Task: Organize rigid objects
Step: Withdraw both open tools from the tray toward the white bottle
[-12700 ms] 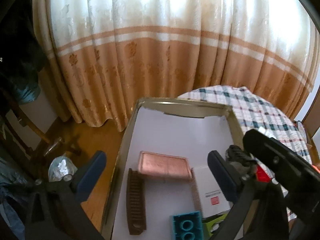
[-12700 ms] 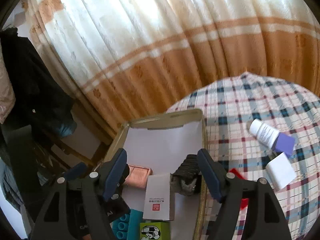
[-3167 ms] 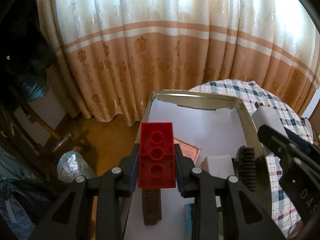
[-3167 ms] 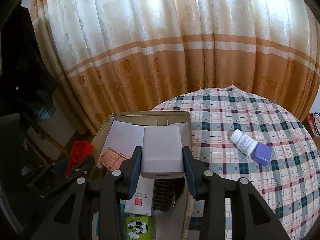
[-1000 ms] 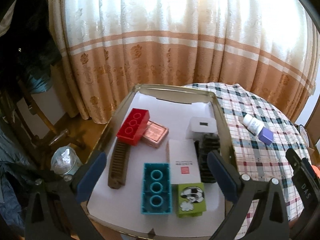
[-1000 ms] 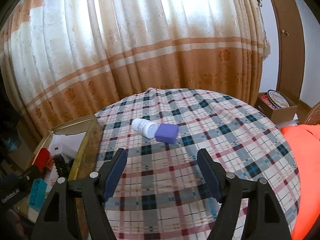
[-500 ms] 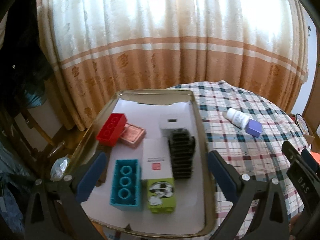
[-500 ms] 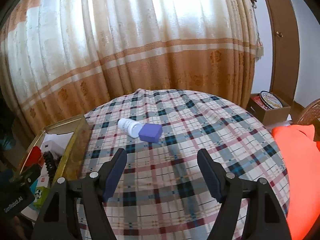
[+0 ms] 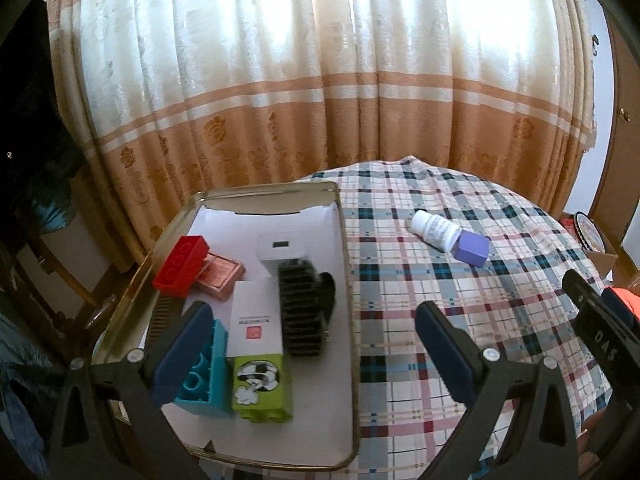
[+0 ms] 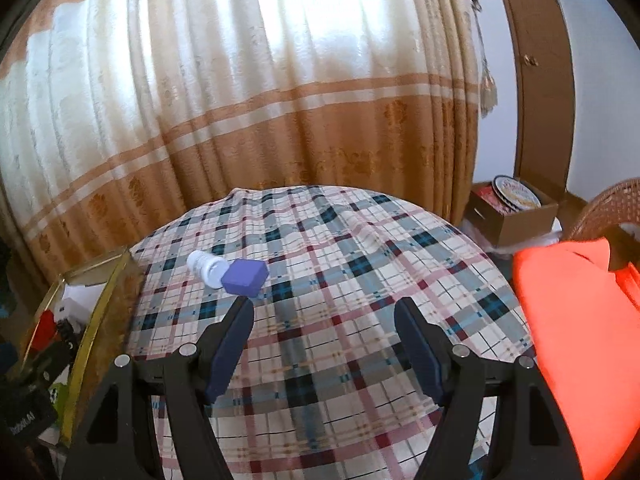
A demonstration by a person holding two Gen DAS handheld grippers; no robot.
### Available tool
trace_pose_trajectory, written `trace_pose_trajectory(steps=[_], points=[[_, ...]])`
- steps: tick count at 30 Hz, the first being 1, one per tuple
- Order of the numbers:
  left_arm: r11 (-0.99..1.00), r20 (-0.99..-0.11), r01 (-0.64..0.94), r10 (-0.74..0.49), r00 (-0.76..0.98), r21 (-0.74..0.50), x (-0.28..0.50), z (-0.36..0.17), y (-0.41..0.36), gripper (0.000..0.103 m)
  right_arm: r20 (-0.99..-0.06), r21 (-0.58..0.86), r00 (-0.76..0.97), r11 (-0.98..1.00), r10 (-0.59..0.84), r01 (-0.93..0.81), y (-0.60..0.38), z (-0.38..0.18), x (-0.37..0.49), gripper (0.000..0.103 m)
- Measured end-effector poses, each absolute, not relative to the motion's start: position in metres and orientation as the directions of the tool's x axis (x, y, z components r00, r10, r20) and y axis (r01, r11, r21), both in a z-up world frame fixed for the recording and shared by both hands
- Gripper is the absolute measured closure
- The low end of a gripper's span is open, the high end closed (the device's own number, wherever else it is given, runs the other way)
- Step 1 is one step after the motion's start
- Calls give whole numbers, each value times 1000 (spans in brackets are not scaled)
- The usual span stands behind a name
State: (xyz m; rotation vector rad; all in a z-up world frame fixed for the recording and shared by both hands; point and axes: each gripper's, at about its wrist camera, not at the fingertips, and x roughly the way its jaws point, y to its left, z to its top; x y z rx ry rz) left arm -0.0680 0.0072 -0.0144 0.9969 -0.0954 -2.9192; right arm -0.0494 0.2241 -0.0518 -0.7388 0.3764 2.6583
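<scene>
The white bottle [image 9: 434, 227] lay on its side on the plaid tablecloth [image 9: 460, 280], well right of the metal tray [image 9: 347, 280], its long axis running diagonally, base toward the tray, far end touching the purple cube [image 9: 472, 249]. The left gripper [image 9: 312, 344] and the right gripper [image 10: 324, 340] both hung spread wide, holding nothing.

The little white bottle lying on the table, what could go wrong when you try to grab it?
The white bottle lies on its side, so it could roll off when a claw nudges it. The purple box touches it and may get bumped away. The tray is already crowded, so dropping more in might knock the red brick.
</scene>
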Motion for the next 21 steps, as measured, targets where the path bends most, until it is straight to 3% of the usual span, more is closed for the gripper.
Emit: trace_pose_trajectory(steps=[21], points=[[-986,-634,-133,42,-772,97,-71,-27,71,1,-567,134,-772,-892,288,-431,266,-54,-59,28]])
